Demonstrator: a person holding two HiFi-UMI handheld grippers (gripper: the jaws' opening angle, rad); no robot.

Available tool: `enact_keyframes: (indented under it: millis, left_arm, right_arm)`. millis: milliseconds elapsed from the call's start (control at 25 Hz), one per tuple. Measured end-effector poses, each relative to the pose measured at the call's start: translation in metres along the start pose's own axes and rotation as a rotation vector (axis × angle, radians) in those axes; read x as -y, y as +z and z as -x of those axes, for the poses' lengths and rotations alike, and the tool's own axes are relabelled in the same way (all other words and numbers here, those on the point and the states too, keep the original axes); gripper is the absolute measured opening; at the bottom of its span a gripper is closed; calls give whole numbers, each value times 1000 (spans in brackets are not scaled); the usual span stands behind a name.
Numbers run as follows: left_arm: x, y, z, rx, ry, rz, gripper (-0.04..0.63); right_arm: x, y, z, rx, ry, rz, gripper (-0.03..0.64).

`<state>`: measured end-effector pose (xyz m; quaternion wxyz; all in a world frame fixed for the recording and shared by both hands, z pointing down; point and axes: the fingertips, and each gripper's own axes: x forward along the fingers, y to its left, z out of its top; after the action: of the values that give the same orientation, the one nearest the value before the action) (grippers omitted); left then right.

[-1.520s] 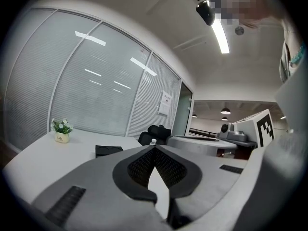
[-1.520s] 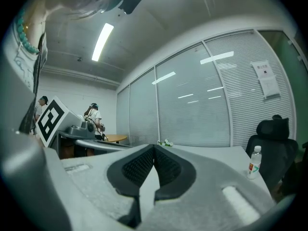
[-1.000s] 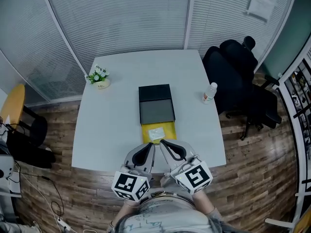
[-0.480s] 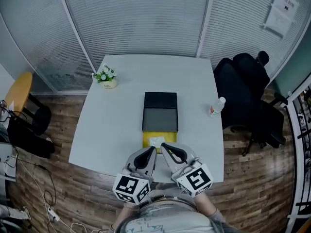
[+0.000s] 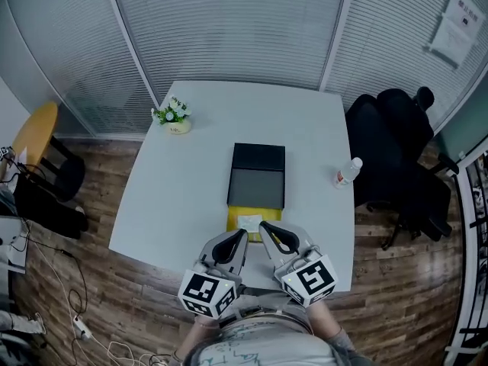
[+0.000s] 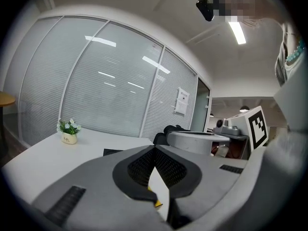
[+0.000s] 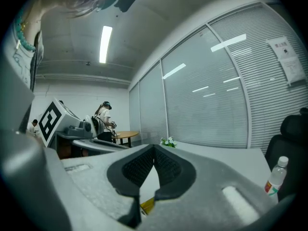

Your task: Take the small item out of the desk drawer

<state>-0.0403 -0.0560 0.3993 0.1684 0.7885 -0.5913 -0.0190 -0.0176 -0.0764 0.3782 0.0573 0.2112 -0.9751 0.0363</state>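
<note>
Small white item (image 5: 248, 222), seemingly a flat packet, lies in the open yellow drawer (image 5: 232, 218) on the counter (image 5: 175, 197), just ahead of both pairs of jaws. The left gripper (image 5: 242, 233) and right gripper (image 5: 261, 224) are both closed on nothing, their tips side by side at the drawer's near edge.

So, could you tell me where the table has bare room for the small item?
Free: the table left of the drawer box, nearer than the flower pot; the strip between box and bottle. Crowded: around the yellow drawer, with left gripper and right gripper.
</note>
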Motion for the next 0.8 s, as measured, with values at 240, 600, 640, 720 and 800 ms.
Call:
enact_keyframes:
  millis: [240, 600, 640, 720, 800]
  left_arm:
    - [0, 0, -20, -46, -107, -31, -3]
    - [-24, 12, -39, -77, -207, -78, -3]
    - [-28, 12, -42, -82, -208, -76, -3]
    - [-32, 11, -47, -87, -216, -69, -3]
    - [-33, 8, -50, -96, -233, -65, -3]
  right_arm:
    - [19, -6, -2, 1, -78, -29, 3]
    - [45, -1, -15, -7, -168, -23, 3]
    - [48, 0, -16, -3, -177, -25, 3]
    - [53, 0, -18, -1, -192, -25, 3]
    - [55, -2, -19, -7, -205, -25, 3]
